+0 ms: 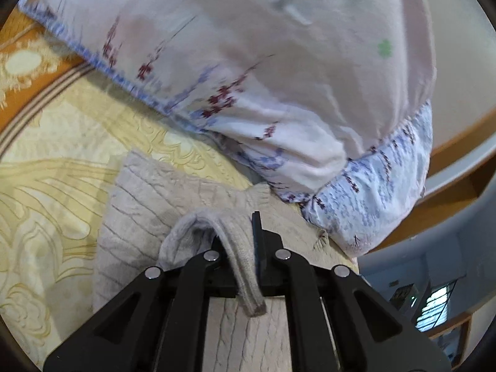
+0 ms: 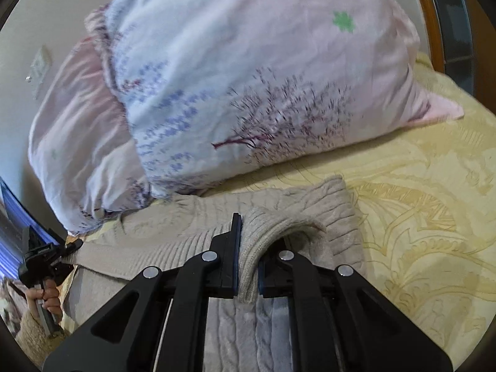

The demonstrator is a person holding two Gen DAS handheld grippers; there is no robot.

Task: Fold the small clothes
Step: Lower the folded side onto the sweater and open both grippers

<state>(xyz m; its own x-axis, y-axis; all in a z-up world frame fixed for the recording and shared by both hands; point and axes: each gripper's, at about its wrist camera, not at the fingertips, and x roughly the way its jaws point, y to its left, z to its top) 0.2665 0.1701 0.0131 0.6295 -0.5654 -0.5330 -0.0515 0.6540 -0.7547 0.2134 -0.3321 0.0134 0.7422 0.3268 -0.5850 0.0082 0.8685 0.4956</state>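
A bed point(image 2: 434, 186) is covered by a yellow patterned spread, with a floral pillow point(image 2: 248, 93) lying at its far side. A grey knit sweater point(image 2: 334, 217) is spread on the bed just before the pillow — its ribbed hem is lifted at two places. The left claw point(image 1: 238, 248) is clamped on one fold of hem, the right claw point(image 2: 248, 248) on another — a hand point(image 2: 49, 297) is seen at the right view's left edge

Sweater point(image 2: 279, 204) lies on bedspread point(image 2: 434, 217) before pillow point(image 2: 248, 93).
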